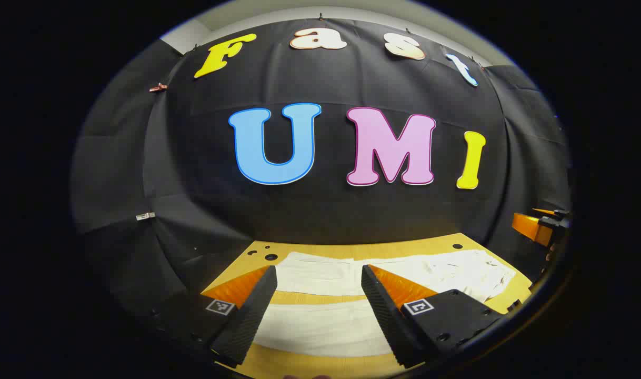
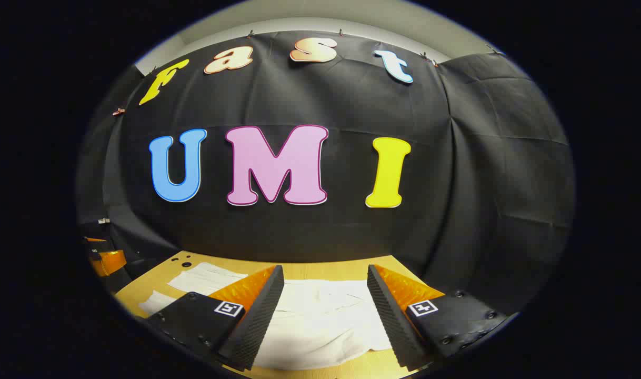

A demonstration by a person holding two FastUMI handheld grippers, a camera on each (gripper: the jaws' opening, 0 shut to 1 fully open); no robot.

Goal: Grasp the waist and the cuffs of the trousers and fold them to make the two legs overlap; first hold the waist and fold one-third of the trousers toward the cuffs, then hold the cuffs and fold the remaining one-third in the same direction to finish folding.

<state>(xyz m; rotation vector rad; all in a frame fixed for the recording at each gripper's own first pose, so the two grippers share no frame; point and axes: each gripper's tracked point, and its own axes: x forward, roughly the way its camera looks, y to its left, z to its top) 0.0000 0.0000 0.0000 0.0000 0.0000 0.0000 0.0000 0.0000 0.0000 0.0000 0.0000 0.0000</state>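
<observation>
White trousers (image 1: 320, 321) lie flat across the surface (image 1: 310, 363), both grippers (image 1: 318, 310) (image 2: 326, 316) hovering wide open, ready to grasp.

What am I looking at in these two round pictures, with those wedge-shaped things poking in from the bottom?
Those wedges are the fingers of two hand-held grippers; a person carries one in each hand, and no robot arm is involved. Each picture comes from a wide-angle camera riding on one gripper, looking forward along its fingers. In the left gripper view you see the left gripper, jaws apart, holding nothing. In the right gripper view the right gripper is likewise open and holds nothing. Below them lies a pair of white trousers, spread flat on a wooden table, with the two legs lying apart. The far orange shape at the right edge of the left gripper view looks like part of the other gripper.
</observation>
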